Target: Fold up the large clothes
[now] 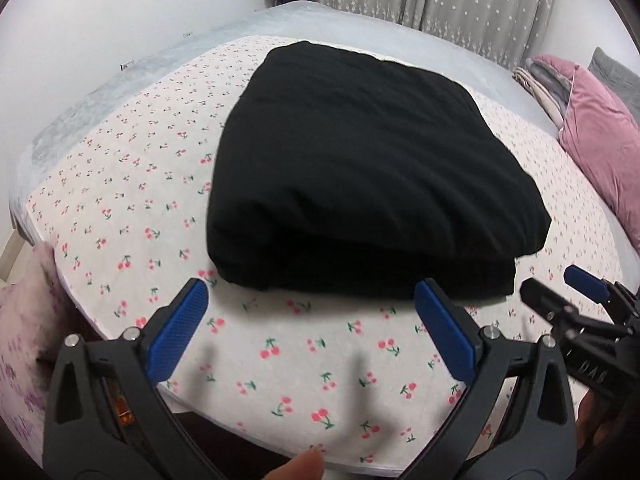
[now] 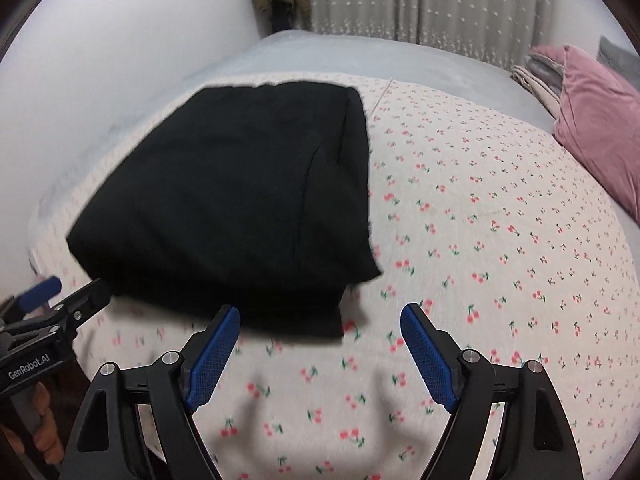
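Left wrist view: your left gripper (image 1: 311,304) hangs with its blue pads spread wide and nothing between them, just short of the near edge of the black garment (image 1: 360,160). The garment is already a thick folded bundle, lying on the cherry-print sheet (image 1: 120,184) that covers the bed, toward the sheet's far-left part and well in from its near edge. Its near edge shows stacked layers, and the lower layer sticks out a little past the upper one at the near-right corner. At the right side of this view your right gripper (image 1: 560,288) comes in, apart from the cloth.

Right wrist view: the same bundle sits ahead and to the left of your right gripper (image 2: 320,320), whose pads are also spread with nothing held. Only its left pad lines up with the bundle's near-right corner; the right pad looks onto bare sheet. The long axis of the bundle appears to run away from you, near edge to far edge, though the lens bends it and I would not press that. Pink pillows (image 2: 592,120) lie at the far-right corner of the bed, well apart.

My judgement: the fold looks nearly or fully done. If another fold or a tidy of that protruding layer follows, your left gripper is the nearer and squarer to the near edge; the right must shift left first.
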